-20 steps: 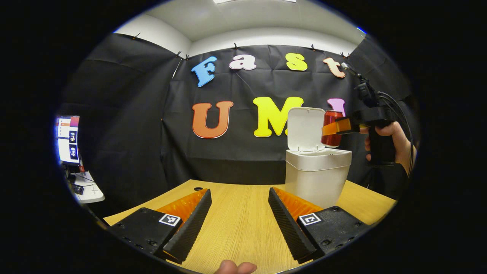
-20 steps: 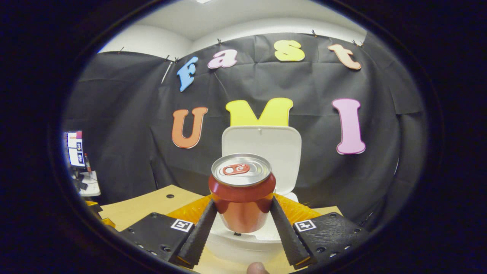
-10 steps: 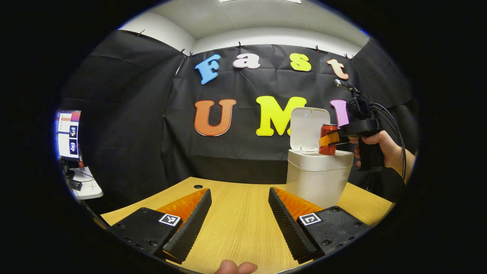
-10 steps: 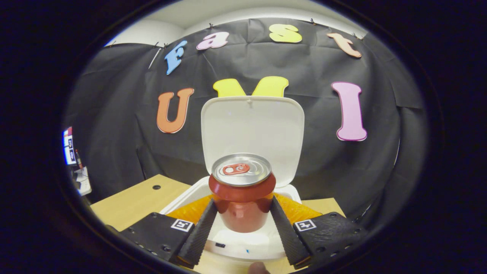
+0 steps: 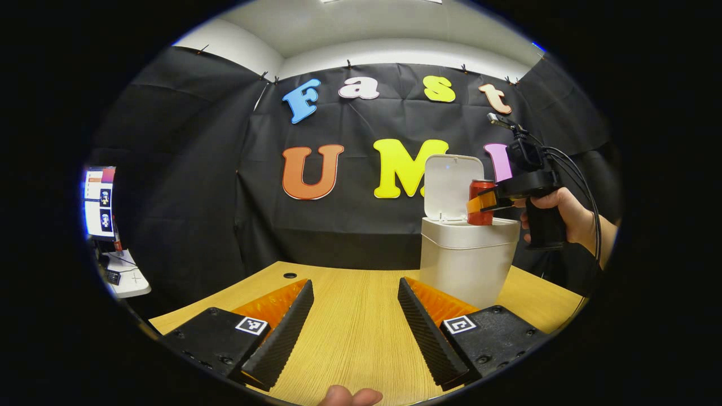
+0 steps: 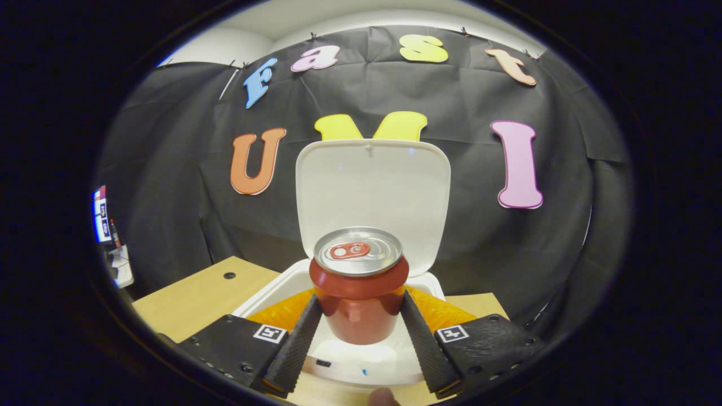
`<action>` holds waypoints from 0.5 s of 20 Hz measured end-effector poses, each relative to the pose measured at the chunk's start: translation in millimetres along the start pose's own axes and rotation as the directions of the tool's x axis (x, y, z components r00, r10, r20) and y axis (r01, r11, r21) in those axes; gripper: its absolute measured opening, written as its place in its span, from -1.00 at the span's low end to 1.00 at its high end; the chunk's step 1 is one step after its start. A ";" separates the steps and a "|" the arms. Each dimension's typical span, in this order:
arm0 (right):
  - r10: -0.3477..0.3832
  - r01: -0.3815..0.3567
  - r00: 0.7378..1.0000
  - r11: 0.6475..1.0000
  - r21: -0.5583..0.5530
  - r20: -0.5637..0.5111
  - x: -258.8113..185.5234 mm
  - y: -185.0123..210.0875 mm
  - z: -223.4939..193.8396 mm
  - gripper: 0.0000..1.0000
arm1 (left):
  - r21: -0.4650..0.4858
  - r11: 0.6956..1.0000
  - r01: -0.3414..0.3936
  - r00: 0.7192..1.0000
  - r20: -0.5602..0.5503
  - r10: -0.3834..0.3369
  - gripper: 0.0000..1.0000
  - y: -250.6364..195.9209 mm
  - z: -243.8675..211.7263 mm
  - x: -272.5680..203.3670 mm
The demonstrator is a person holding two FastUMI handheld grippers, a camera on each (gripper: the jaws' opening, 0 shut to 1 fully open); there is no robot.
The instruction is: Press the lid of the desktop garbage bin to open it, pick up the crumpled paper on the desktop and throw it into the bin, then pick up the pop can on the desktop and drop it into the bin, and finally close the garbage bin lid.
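A: How does the red pop can with the silver top [image 6: 359, 285] look?

B: It stands upright, and its pull tab faces up. The right gripper [image 6: 360, 332] grasps it, one finger pressing on each side of its body. In the left gripper view the can [image 5: 480, 202] hangs just above the mouth of the white plastic desktop garbage bin [image 5: 465, 265], its bottom about level with the rim.

A: Is the way into the bin free?

B: Yes. The white square lid [image 6: 373, 194] stands up behind the can, at the far side of the bin, so the opening [image 6: 361, 352] under the can is uncovered. The inside of the bin [image 6: 338, 361] is pale. I cannot see the crumpled paper well enough to say where it is.

A: And around the bin?

B: The bin stands on the light wooden table [image 5: 352, 332], toward its far right corner as the left gripper view shows it. The table in front of the bin is bare wood. A small round hole [image 5: 290, 276] is in the tabletop, well to the left of the bin.

A: The other claw?

B: The left gripper [image 5: 355, 324] is released, its fingers spread wide apart and holding nothing, low over the table and in front of the bin. A hand [image 5: 569, 211] holds the right gripper [image 5: 496, 200] by its handle, on the right side of the bin. Far left of the bin there is a lit monitor [image 5: 98, 203].
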State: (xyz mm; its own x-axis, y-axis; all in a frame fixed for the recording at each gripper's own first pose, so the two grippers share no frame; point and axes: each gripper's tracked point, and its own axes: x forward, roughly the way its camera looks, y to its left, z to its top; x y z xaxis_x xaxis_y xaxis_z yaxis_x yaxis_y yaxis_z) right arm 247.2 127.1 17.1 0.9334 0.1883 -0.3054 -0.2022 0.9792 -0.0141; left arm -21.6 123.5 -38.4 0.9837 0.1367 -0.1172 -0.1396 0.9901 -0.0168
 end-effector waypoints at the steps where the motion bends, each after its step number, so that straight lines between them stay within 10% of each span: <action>1: 0.000 0.000 1.000 1.000 -0.004 -0.001 0.0 0.9 -0.7 0.62 | 0.000 1.000 0.000 1.000 -0.001 0.000 0.94 0.4 -0.2 0.1; 10: -0.011 0.011 1.000 1.000 -0.011 0.010 -0.5 2.8 3.3 0.65 | 0.009 1.000 -0.006 1.000 -0.010 0.006 0.94 5.0 -4.7 -1.2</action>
State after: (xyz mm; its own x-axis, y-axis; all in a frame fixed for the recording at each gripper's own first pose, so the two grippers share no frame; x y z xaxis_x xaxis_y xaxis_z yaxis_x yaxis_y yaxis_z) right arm 247.1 129.9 20.4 0.9385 0.1783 -0.2957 -0.1950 0.9804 -0.0277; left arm -24.0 128.1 -43.1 0.9816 0.1424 -0.1272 -0.1444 0.9895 -0.0066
